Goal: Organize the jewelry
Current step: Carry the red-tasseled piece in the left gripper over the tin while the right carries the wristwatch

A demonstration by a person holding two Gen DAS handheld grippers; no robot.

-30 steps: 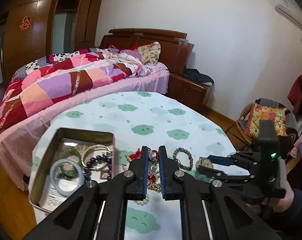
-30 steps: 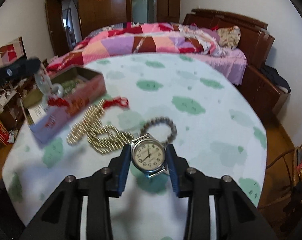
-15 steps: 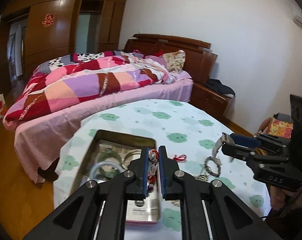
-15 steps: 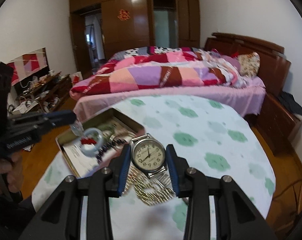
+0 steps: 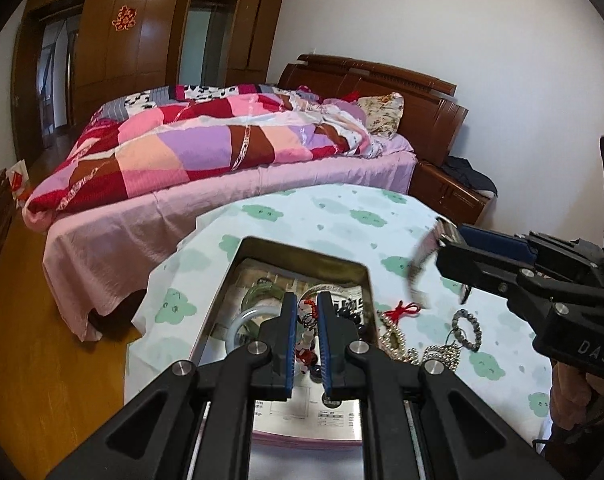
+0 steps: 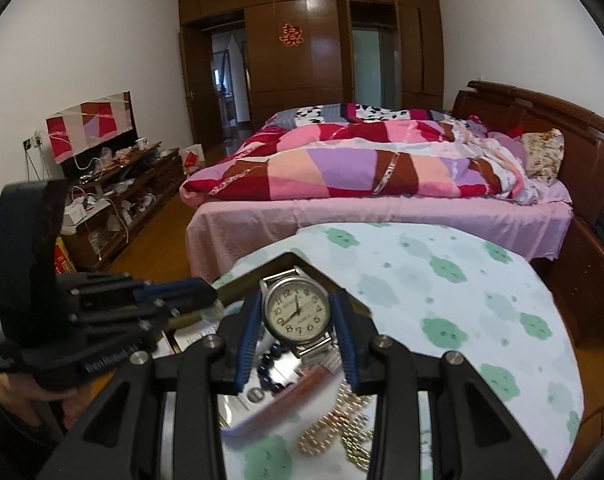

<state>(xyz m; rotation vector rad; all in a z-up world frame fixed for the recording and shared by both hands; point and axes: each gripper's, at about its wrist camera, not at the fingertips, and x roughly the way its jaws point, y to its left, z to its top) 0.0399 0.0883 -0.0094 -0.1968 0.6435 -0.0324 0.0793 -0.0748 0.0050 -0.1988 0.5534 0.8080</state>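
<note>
A red-and-white beaded charm (image 5: 305,334) is being clamped by the left gripper (image 5: 304,336) above the open metal tin (image 5: 302,254). A silver wristwatch (image 6: 296,311) is being gripped by the right gripper (image 6: 297,336) over the tin's edge. Beyond, a gold bead chain (image 5: 416,350) and grey bead bracelet (image 5: 468,330) are lying on the cloud-print tablecloth (image 5: 342,216).

Your left claw (image 5: 305,320) is nearly closed, its blue pads pinching a beaded charm (image 5: 306,332). Your right claw (image 6: 297,312) grips a watch (image 6: 297,311) by its case, face up; the two claws hang side by side.
</note>
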